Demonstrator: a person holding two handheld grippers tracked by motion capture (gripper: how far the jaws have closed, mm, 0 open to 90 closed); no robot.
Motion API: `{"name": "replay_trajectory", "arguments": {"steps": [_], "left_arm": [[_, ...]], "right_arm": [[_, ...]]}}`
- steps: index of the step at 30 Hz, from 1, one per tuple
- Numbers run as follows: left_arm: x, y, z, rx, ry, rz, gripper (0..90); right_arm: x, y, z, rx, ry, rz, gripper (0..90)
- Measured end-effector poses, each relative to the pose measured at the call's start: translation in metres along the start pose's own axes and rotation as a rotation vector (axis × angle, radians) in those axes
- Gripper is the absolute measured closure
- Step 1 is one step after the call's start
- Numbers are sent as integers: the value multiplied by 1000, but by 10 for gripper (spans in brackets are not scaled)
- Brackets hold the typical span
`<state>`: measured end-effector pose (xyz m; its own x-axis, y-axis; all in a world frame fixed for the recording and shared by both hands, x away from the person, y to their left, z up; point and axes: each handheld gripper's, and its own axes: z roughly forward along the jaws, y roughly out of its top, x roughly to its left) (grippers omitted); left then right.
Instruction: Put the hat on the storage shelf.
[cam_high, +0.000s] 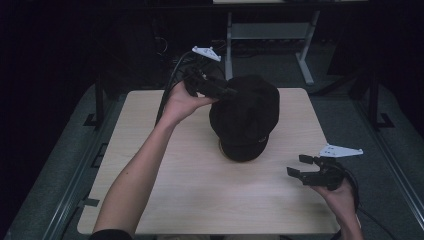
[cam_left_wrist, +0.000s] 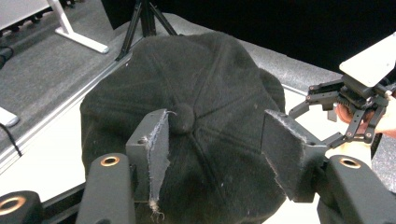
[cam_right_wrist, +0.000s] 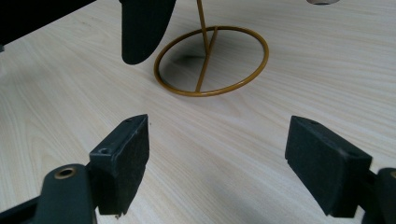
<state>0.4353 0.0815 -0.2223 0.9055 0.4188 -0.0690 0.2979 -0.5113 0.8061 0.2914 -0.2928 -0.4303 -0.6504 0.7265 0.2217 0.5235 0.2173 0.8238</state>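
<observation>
Two claws stand open — our left claw (cam_high: 227, 91) over the black cap (cam_high: 245, 117) on its stand at frame centre, right claw (cam_high: 298, 166) empty lower right — so we should withdraw straight, without snagging the crown.

One black fabric cap with a button on its crown (cam_high: 245, 117) sits over one stand of thin gold-coloured wire with a round ring base (cam_right_wrist: 212, 60). One light wooden table (cam_high: 200, 190) carries them. Two black hand-held grippers are there: the left hand-held gripper (cam_high: 227, 92) and the right hand-held gripper (cam_high: 299, 166), each with two jaws and one grey three-cornered plate on top.
</observation>
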Motion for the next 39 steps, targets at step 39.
{"name": "replay_trajectory", "arguments": {"steps": [39], "left_arm": [[-8,-64,-39,-22,52,-58,331]], "right_arm": [[10,1,7,15,-5,-22,200]]}}
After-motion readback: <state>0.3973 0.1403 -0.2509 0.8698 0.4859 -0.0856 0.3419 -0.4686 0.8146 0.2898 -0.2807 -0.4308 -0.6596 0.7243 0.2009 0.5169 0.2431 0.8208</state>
